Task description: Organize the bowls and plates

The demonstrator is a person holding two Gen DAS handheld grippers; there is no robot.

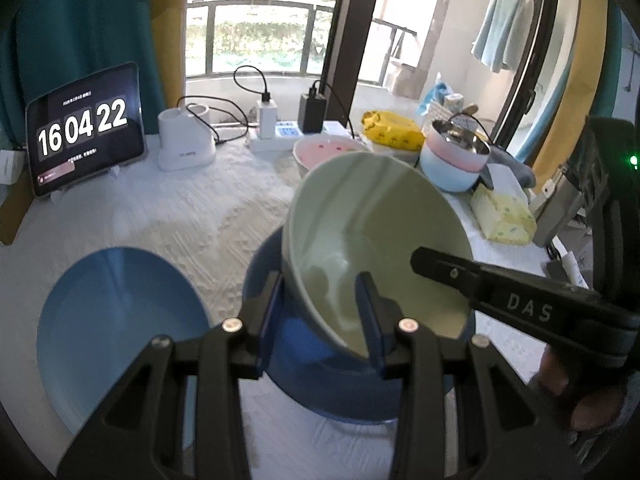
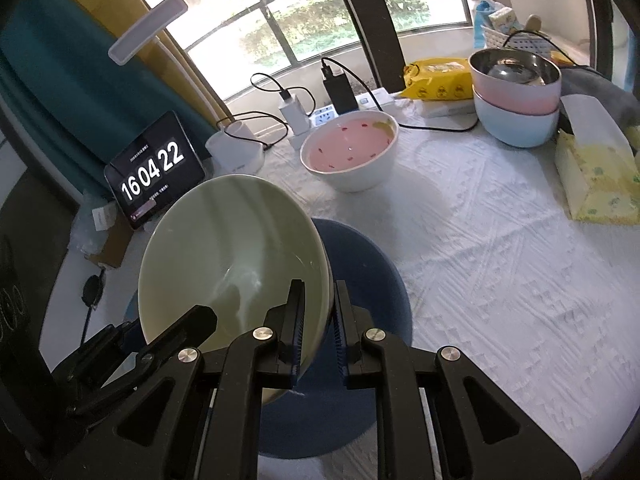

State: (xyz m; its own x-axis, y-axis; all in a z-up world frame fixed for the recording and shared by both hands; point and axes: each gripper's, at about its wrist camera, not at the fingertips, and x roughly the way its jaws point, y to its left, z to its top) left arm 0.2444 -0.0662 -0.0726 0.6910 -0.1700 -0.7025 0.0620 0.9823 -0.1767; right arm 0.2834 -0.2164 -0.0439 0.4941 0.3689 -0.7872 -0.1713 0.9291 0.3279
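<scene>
step: we judge a nesting move, both claws pinching the glossy pale green round bowl (image 2: 232, 256) tilted above the dark blue bowl (image 1: 320, 384) | left claw (image 1: 324, 320) and right claw (image 2: 316, 320) each narrow on its rim | next: level, lower gently, smooth glaze may slip | worktop (image 2: 500, 280) cloth white, embossed

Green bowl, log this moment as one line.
green bowl tilted | both tongs, left and right, clamp rim | above dark blue plate

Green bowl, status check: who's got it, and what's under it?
Left gripper and right gripper both shut on the green bowl, opposite rims. Bowl tilted over dark blue plate. Light blue plate on the left, clear of the bowl.
</scene>
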